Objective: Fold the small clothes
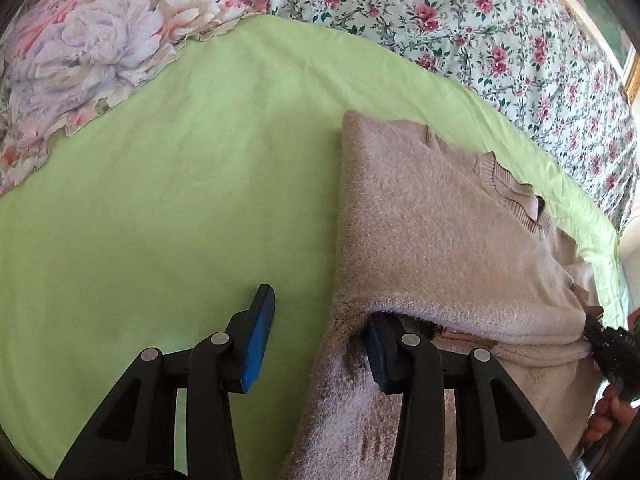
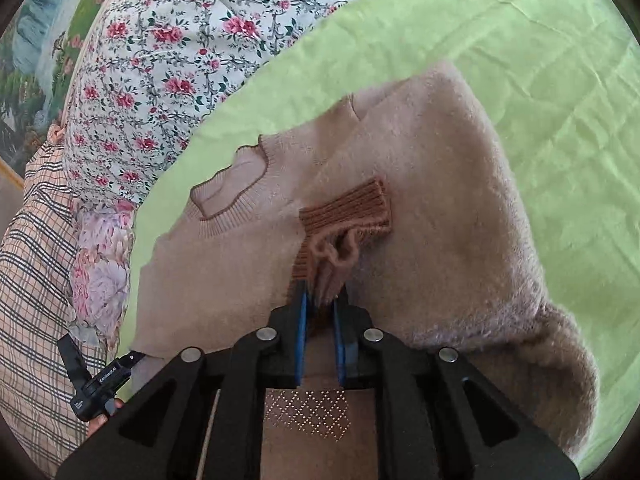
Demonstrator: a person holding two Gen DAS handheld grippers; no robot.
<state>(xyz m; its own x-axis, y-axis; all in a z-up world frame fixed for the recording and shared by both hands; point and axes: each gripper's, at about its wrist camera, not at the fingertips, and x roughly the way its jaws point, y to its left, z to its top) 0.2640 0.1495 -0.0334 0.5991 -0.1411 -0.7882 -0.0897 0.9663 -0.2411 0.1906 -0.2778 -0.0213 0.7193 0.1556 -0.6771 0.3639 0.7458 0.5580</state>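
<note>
Sweater (image 2: 420, 216): fuzzy pinkish-beige knit, darker tan ribbed cuff (image 2: 352, 208) and neckline trim, dotted diamond pattern low near your right gripper (image 2: 320, 320). It lies partly folded on the green sheet (image 2: 540, 60). In the right wrist view the neckline sits at 10 o'clock and the long axis runs 10 to 4. Your right gripper is clamped on the sleeve just below the cuff. Your left gripper (image 1: 320, 336) is partly spread: one finger (image 1: 380, 356) tucked under the sweater's folded edge, the other on bare sheet, nothing pinched. Floral bedding (image 1: 480, 32) at 12 to 2.
</note>
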